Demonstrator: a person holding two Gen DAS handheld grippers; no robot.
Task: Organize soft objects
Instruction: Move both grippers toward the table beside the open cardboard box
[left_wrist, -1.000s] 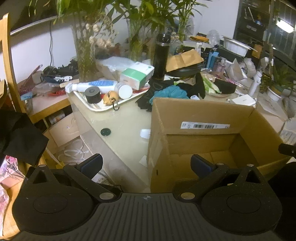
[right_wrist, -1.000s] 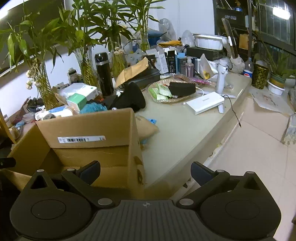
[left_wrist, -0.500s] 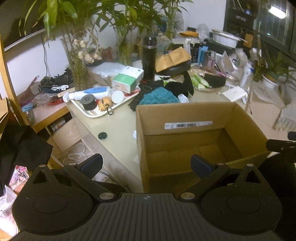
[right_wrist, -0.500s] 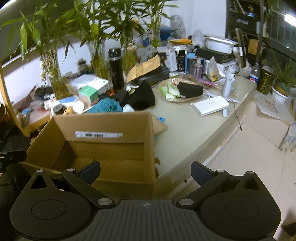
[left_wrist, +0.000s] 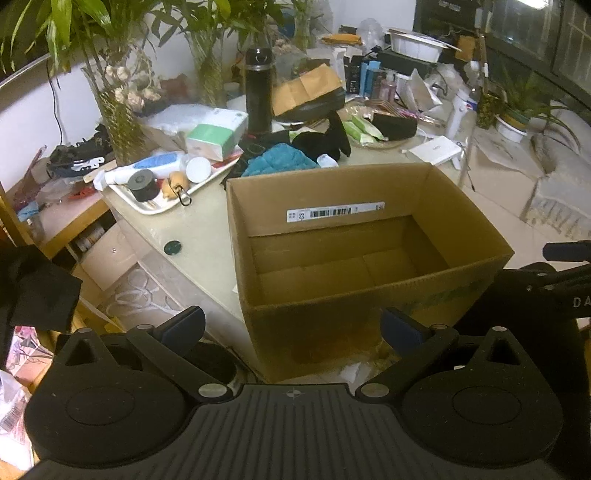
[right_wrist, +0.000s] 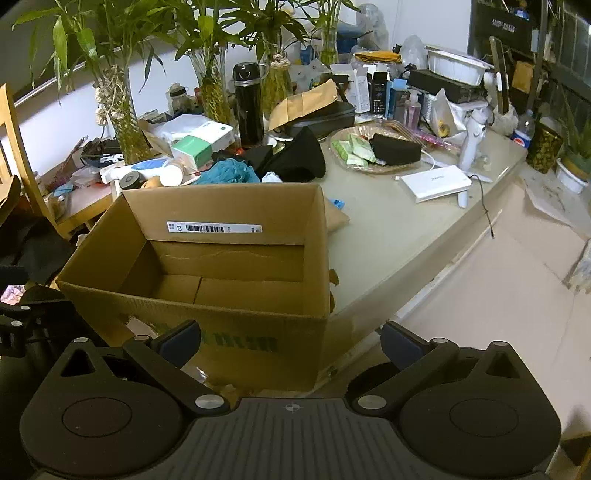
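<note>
An open cardboard box (left_wrist: 332, 195) (right_wrist: 221, 206) stands on the table's near edge, with nothing inside it. Behind it lie a teal knitted cloth (left_wrist: 280, 158) (right_wrist: 229, 173) and a black cloth (left_wrist: 328, 140) (right_wrist: 299, 158). My left gripper (left_wrist: 291, 325) hangs open in front of the box's near wall, holding nothing. My right gripper (right_wrist: 290, 338) is open too, at the box's near right corner, also holding nothing. Each gripper's body shows at the edge of the other's view.
A white tray (left_wrist: 155, 210) with a tube and small jars sits left of the box. A black flask (left_wrist: 258, 92), plant vases (right_wrist: 125, 125), a wicker dish (right_wrist: 369, 166) and a white flat box (right_wrist: 436, 182) crowd the back. A wooden chair (right_wrist: 18, 162) stands at the left.
Both grippers have risen and pulled back, so the views now look down into the box. Both stay open. Nothing on the table has moved.
</note>
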